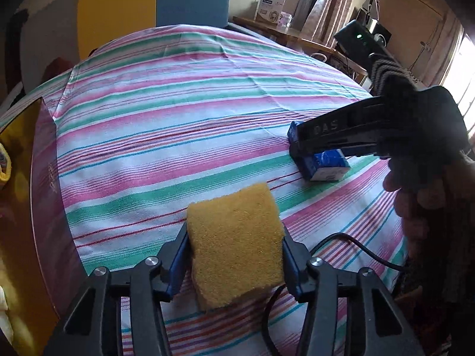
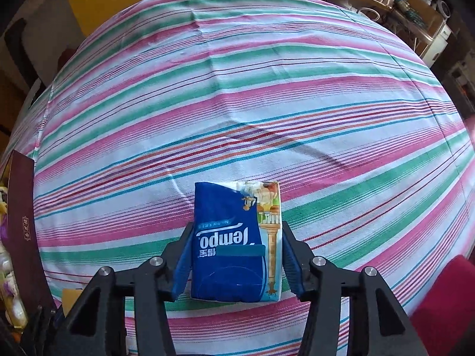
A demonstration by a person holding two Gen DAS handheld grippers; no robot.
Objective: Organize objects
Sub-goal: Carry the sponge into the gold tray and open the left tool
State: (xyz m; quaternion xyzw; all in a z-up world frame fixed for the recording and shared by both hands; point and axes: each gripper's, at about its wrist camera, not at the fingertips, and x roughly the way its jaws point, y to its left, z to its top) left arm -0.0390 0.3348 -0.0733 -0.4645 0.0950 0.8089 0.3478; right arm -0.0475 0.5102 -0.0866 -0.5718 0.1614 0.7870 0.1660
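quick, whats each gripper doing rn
left gripper: closed on the yellow sponge
right gripper: closed on the blue tissue pack

"Tempo" upside down on blue tissue pack (image 2: 234, 243); "DAS" on right gripper (image 1: 292, 145) body.

Sponge (image 1: 234, 246) looked coarse, porous foam, matt yellow, kinda scratchy top. Tissue pack (image 2: 236, 240) was glossy printed plastic film, smooth, slightly crinkled at corners. Striped cloth (image 1: 178, 112) over tabletop was woven cotton-ish, matt, creased. Left gripper (image 1: 234, 255) and right gripper (image 2: 236, 255): matt black plastic, shiny metal bolts, ribbed blue rubbery pads (image 2: 182, 264). Box (image 1: 44, 178) at left: satin maroon card.
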